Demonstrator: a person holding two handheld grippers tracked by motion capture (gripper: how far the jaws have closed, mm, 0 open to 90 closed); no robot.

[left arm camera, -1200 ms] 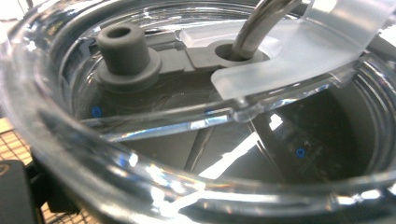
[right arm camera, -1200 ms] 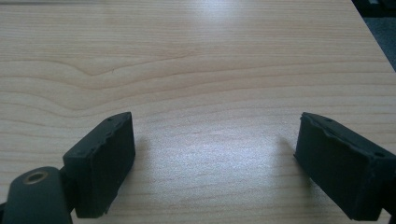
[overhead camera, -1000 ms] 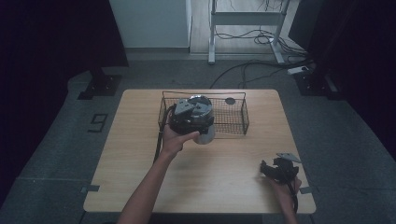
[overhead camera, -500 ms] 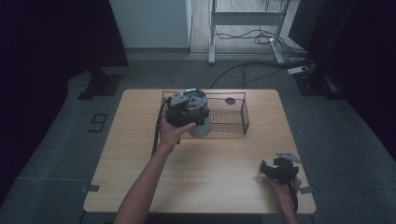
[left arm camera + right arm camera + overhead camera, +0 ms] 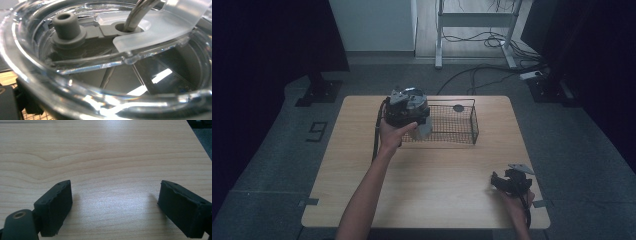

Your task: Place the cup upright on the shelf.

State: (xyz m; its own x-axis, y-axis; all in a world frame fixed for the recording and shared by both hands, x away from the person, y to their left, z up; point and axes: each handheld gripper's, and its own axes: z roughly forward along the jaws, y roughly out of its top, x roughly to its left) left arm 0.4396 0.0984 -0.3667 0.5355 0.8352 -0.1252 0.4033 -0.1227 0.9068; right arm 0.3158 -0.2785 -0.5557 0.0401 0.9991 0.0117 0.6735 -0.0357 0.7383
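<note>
My left gripper [image 5: 412, 117] hangs over the left end of a black wire basket [image 5: 462, 125], held in a hand. It is shut on a pale tumbler [image 5: 424, 129] that hangs below it at the basket's near left corner. In the left gripper view the tumbler's clear lid [image 5: 105, 65] is very close, with a grey rubber stopper [image 5: 65, 25] and a metal straw [image 5: 136, 12] through it. My right gripper [image 5: 499, 181] rests low at the table's front right. Its jaws stand wide apart over bare wood [image 5: 113, 207], with nothing between them.
The wooden table [image 5: 437, 190] carries the basket at its far middle. A small dark round object [image 5: 458, 108] lies at the basket's far side. Cables and a metal stand's legs [image 5: 472, 40] are on the floor beyond the table.
The left hand has carried the gripper and tumbler a little to the left and farther away, along the basket's left end. The right gripper has stayed put.
</note>
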